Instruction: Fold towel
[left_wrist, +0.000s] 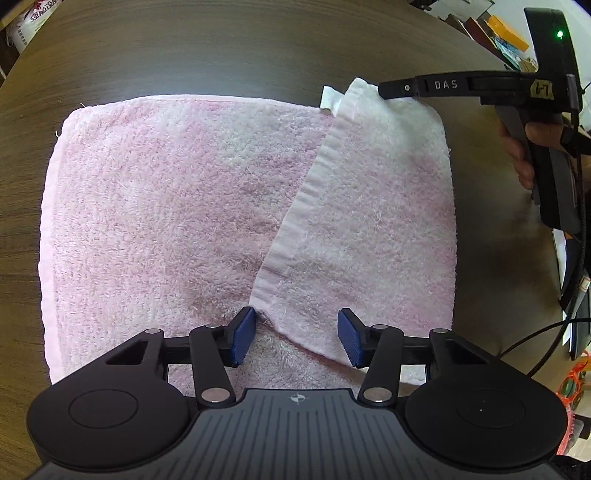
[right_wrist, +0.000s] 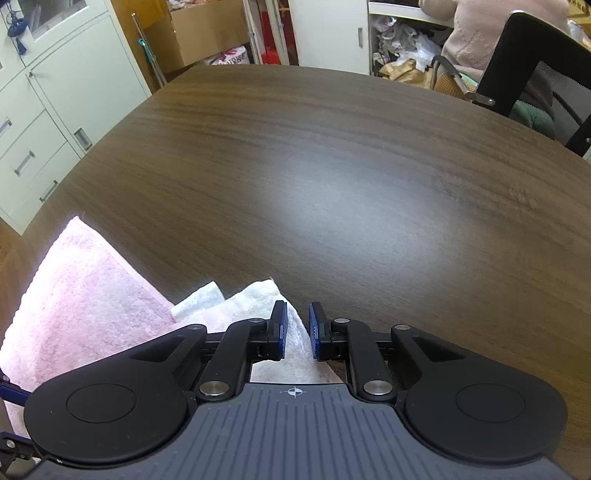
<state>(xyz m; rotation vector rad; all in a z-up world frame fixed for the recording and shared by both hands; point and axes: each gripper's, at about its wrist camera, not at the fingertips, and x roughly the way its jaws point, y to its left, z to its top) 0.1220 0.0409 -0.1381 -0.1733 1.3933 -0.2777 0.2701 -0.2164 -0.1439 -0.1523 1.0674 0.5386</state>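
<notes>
A pink towel (left_wrist: 166, 206) lies flat on the dark wooden table (left_wrist: 221, 48), with its right part folded over as a flap (left_wrist: 369, 229). My left gripper (left_wrist: 296, 338) is open, its blue pads either side of the flap's near corner, not closed on it. My right gripper (right_wrist: 296, 330) has its blue pads close together around the flap's far corner (right_wrist: 295, 332); a small gap shows on each side of the cloth. In the left wrist view the right gripper's finger (left_wrist: 424, 86) reaches that far corner. The towel also shows in the right wrist view (right_wrist: 81, 295).
Grey drawer cabinets (right_wrist: 48, 110) stand left of the table. A black mesh chair (right_wrist: 535, 81) with a seated person is at the far right. Boxes and clutter sit beyond the far edge. Cables and my hand (left_wrist: 528, 147) are at the table's right side.
</notes>
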